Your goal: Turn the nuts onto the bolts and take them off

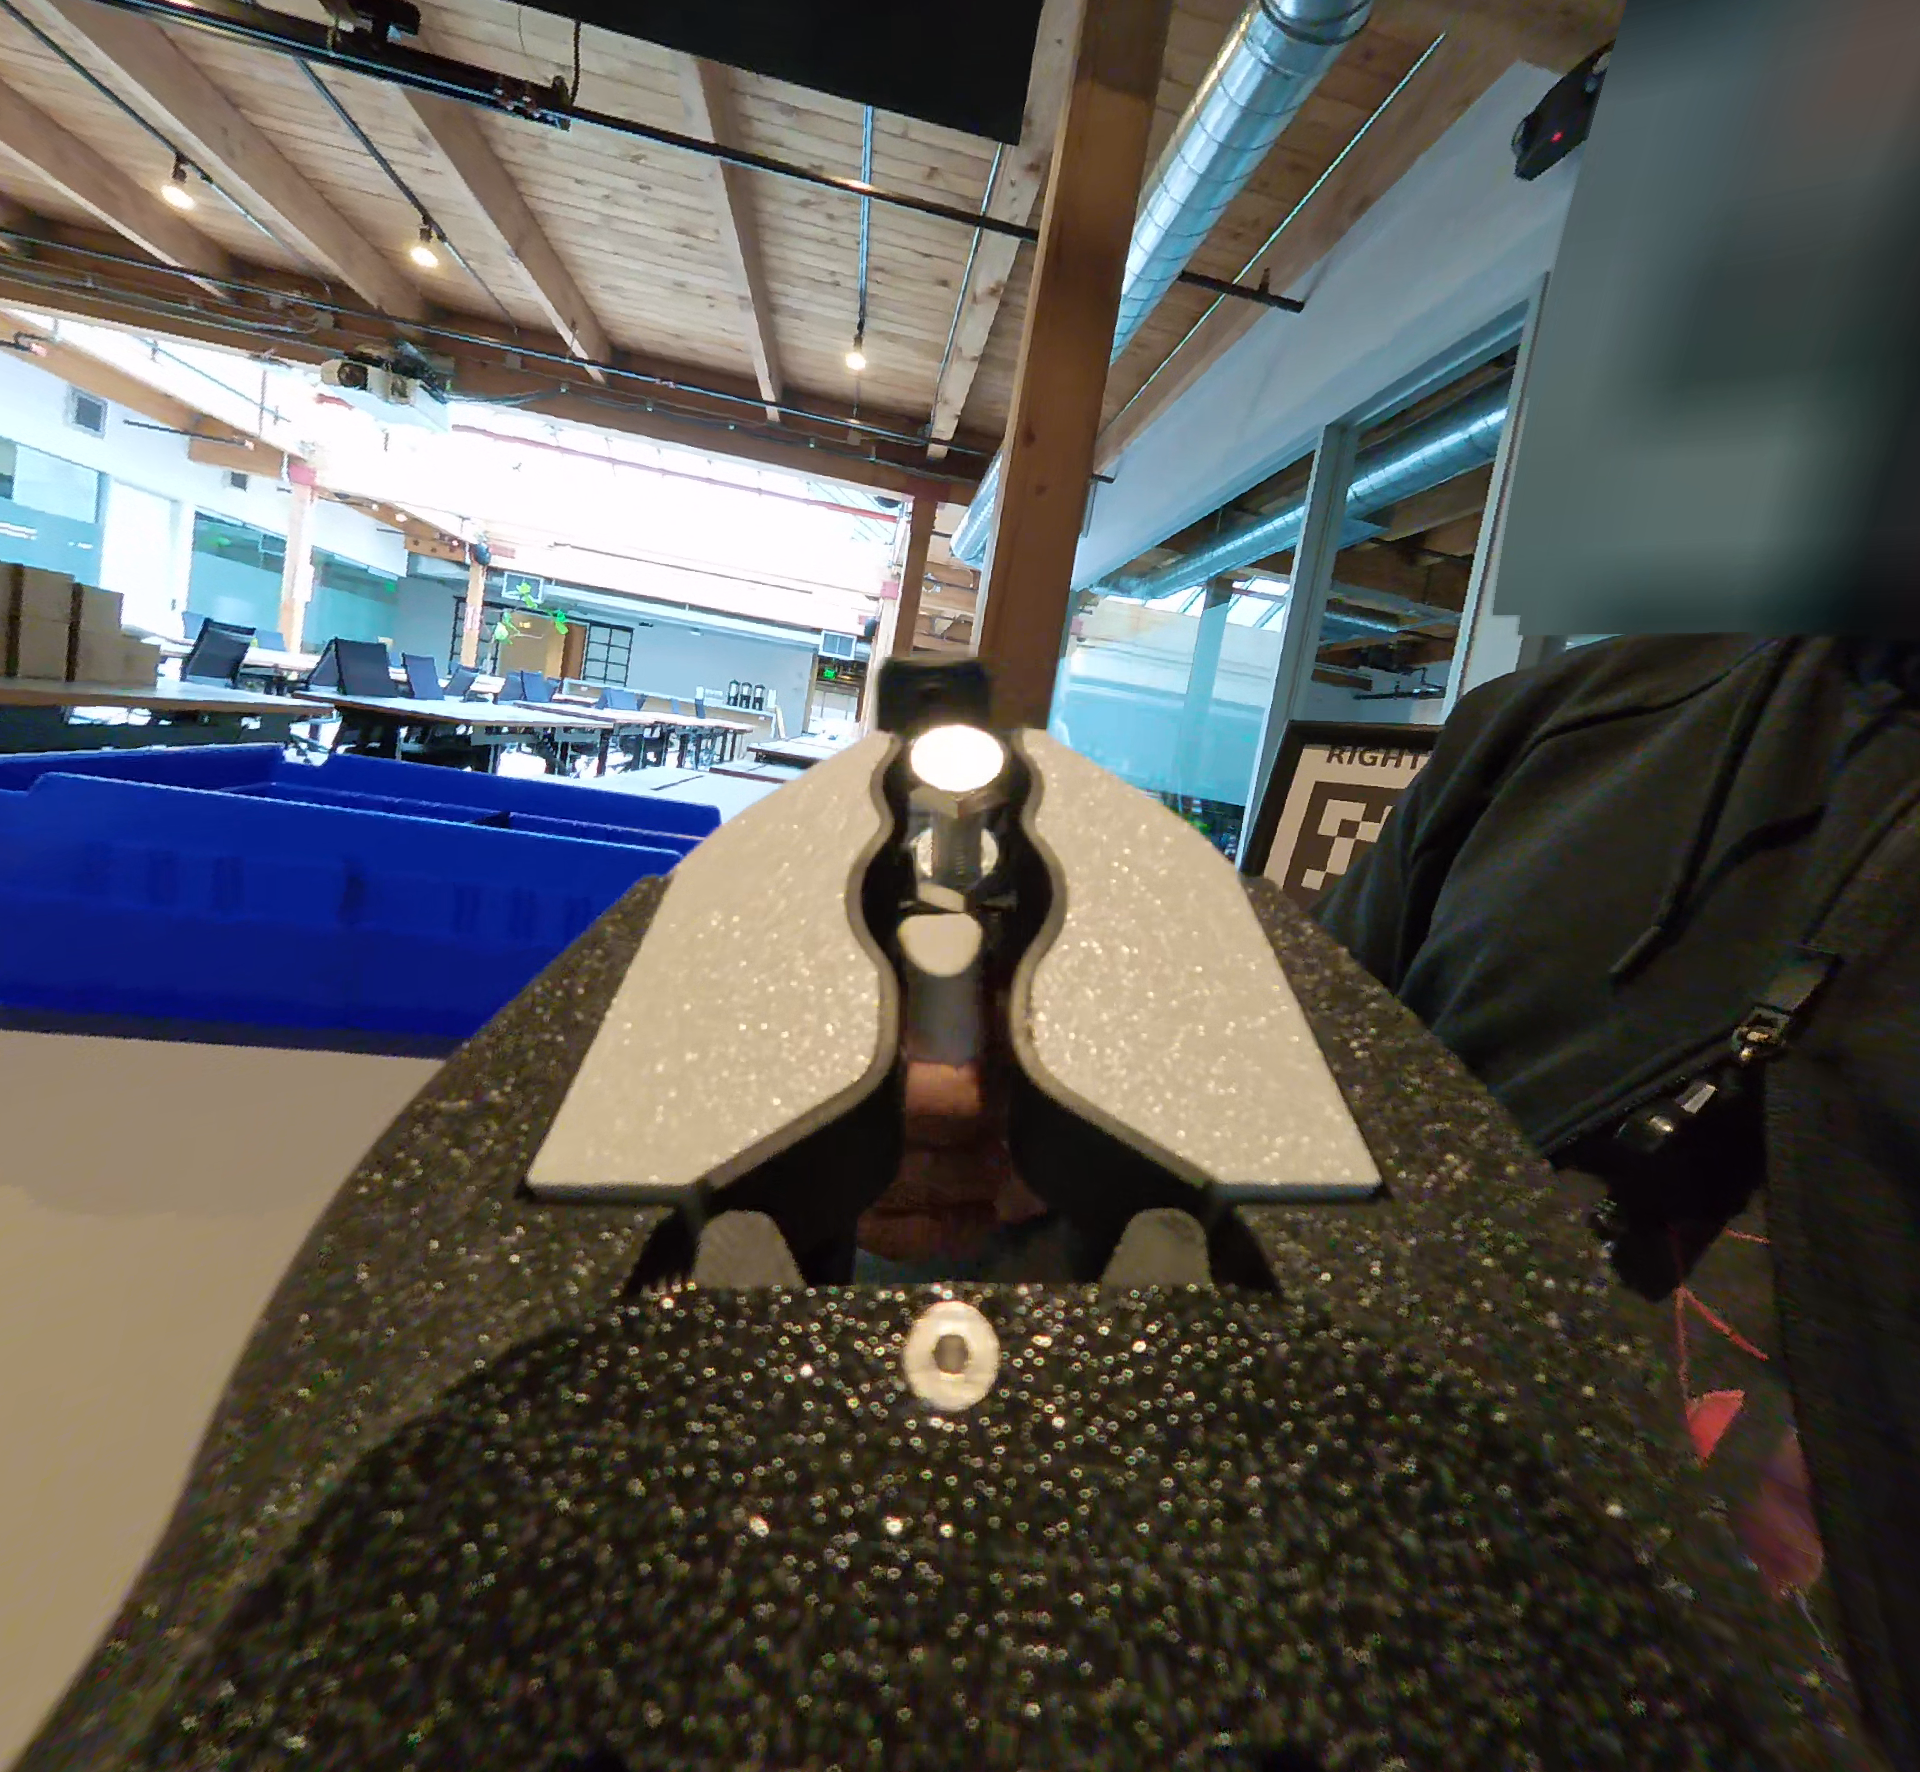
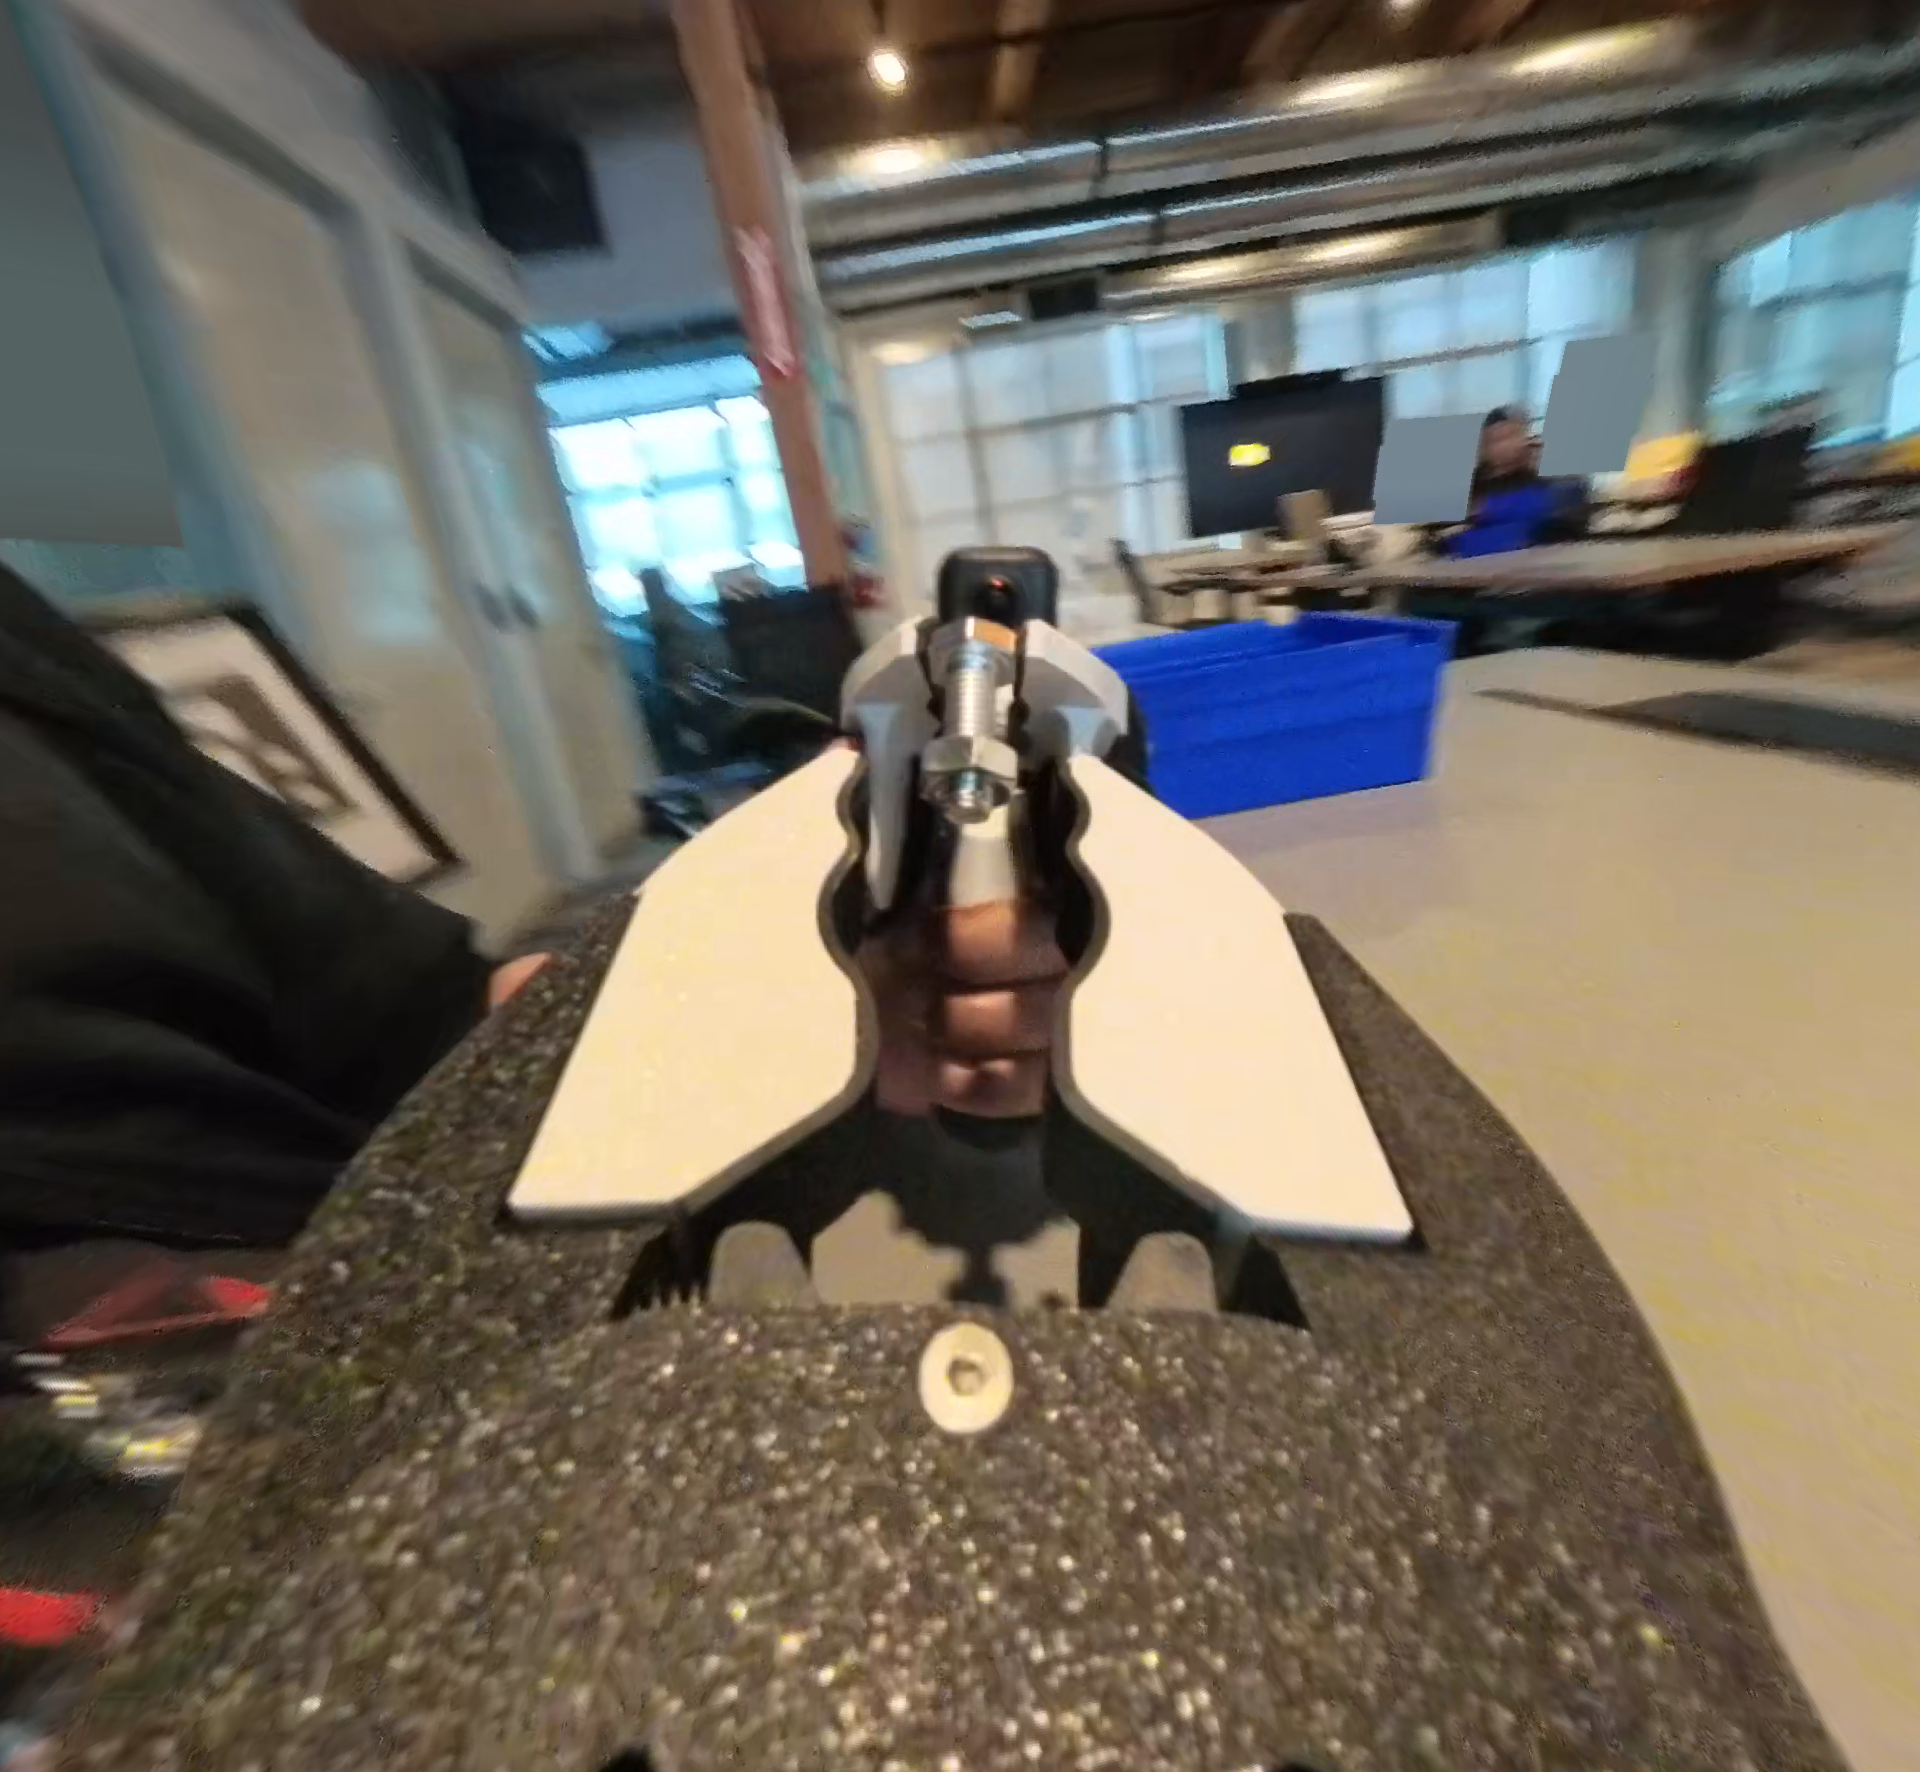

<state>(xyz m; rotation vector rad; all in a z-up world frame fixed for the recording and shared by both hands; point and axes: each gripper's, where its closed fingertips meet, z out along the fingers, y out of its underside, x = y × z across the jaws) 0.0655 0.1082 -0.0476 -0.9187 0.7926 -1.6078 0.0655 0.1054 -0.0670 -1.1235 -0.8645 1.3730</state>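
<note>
Both claws are meeting nose to nose in the air, over the near part of the desk, nothing resting on it

Left gripper is sitting narrow, clamping the head end of the bolt. In the right wrist view the same bolt is running straight toward the camera. Right gripper is also sitting narrow, pinching the nut, which is sitting near the shaft's free end with a bit of thread poking through. A hand's fingers are showing through the gap behind the tips. Blue bin is standing at the far edge of the desk, well apart from the work. A person in a black jacket is filling the right side of the left view

Judging this as mid-threading; cannot tell whether the nut is going on or coming off

Doing it well:
- keeping the nut's bore square to the shaft, so it is not cross-threading
- left claw gripping the hex flats hard enough that the bolt is not spinning along
- right wrist rolling about the bolt axis only, no sideways push
- regripping in short arcs, since the nut could be dropping to the desk when the tips are loosening
</note>
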